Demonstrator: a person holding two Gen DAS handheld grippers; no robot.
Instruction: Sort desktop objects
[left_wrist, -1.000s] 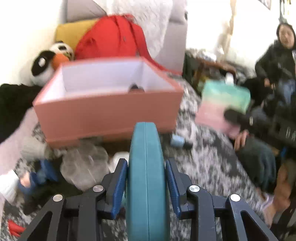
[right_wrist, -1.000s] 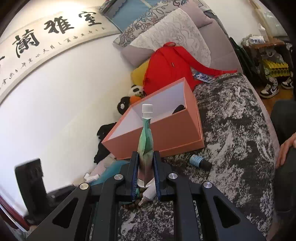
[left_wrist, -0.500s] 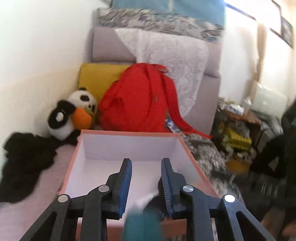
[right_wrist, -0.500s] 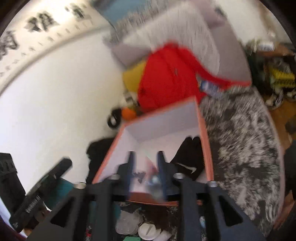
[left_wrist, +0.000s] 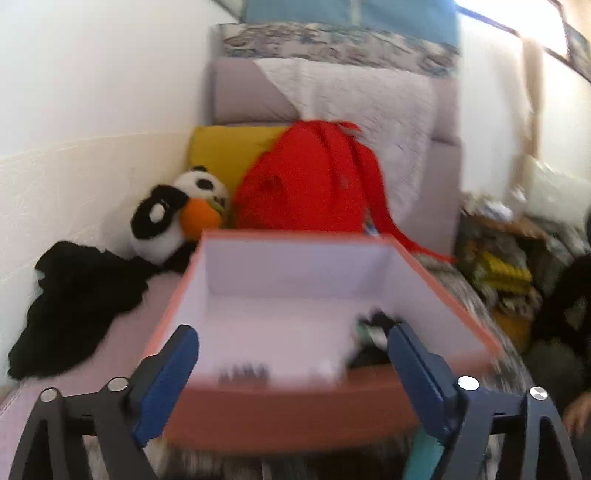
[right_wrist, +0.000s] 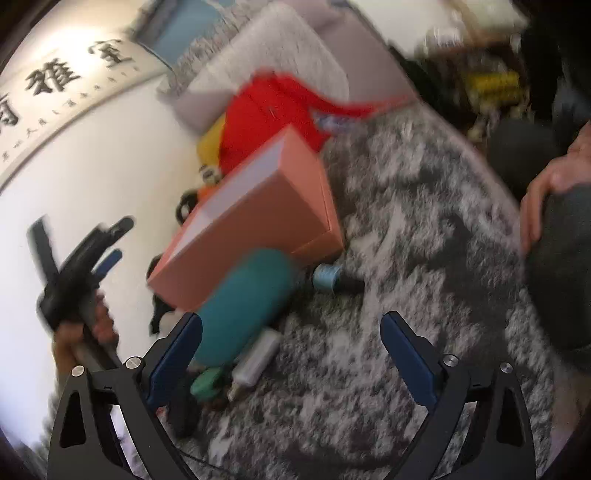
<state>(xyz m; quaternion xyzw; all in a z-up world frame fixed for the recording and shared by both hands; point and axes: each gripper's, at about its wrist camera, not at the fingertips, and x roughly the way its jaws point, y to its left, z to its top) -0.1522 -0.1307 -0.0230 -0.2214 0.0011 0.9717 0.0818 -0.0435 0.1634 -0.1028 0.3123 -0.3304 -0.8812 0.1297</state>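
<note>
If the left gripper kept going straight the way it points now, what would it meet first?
Probably the near wall of the pink box, which sits between the opening jaws of the left gripper; nothing is between them and it. Blur leaves depth uncertain.

Each hand-held gripper (left_wrist: 293, 373) has black angular arms with silver screws and blue ribbed finger pads (right_wrist: 404, 345).

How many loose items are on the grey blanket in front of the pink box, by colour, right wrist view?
Teal: 1, the large teal case
Light blue: 1, the small blue-capped bottle
White: 1, the white tube
Green: 1, the small green item, too blurred to identify
Total: 4

All lie outside the pink box.
</note>
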